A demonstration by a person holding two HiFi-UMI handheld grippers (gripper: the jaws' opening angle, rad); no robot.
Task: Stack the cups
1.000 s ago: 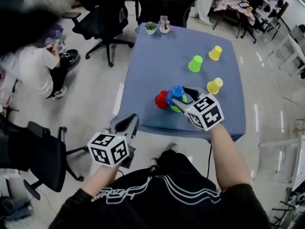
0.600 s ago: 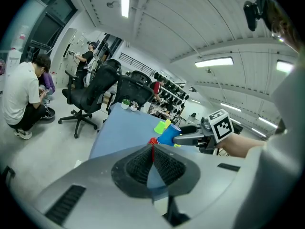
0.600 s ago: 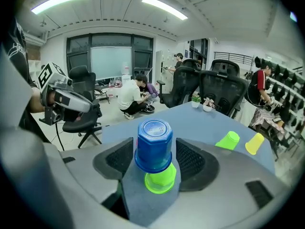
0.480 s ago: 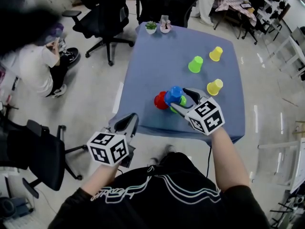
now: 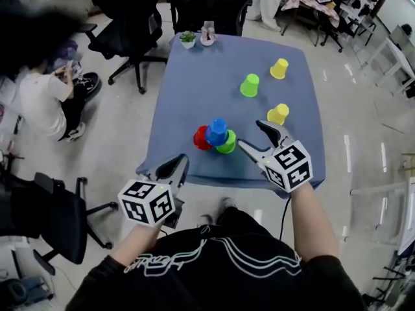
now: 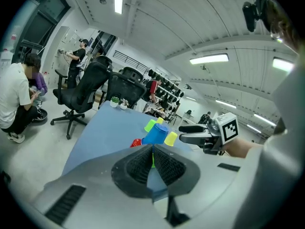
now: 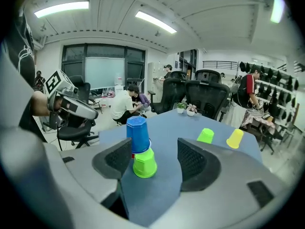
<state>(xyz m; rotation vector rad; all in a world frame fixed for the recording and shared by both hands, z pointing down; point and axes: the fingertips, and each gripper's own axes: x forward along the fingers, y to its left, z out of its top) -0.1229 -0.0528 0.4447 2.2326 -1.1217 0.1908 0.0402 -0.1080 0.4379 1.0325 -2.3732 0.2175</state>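
Observation:
On the blue table (image 5: pixel 194 70) an upturned blue cup (image 5: pixel 216 131) rests on top of a red cup (image 5: pixel 200 138) and a green cup (image 5: pixel 228 143). In the right gripper view the blue cup (image 7: pixel 138 133) and green cup (image 7: pixel 144 162) stand just ahead of the jaws. My right gripper (image 5: pixel 251 135) is open. Its jaws have just been opening, and nothing is between them. A second green cup (image 5: pixel 249 85) and two yellow cups (image 5: pixel 279 68) (image 5: pixel 278 114) stand apart, upside down. My left gripper (image 5: pixel 174 169) is shut and empty, off the table's near left corner.
Two small potted plants (image 5: pixel 188 38) (image 5: pixel 207 35) stand at the table's far edge. Black office chairs (image 5: pixel 133 28) stand beyond and to the left. A person (image 5: pixel 45 99) sits on the floor at the left. Another chair (image 5: pixel 45 212) is near my left arm.
My right gripper has let go of the blue cup and drawn back toward the near right with its jaws wide. The blue cup stays on the red and green cups.

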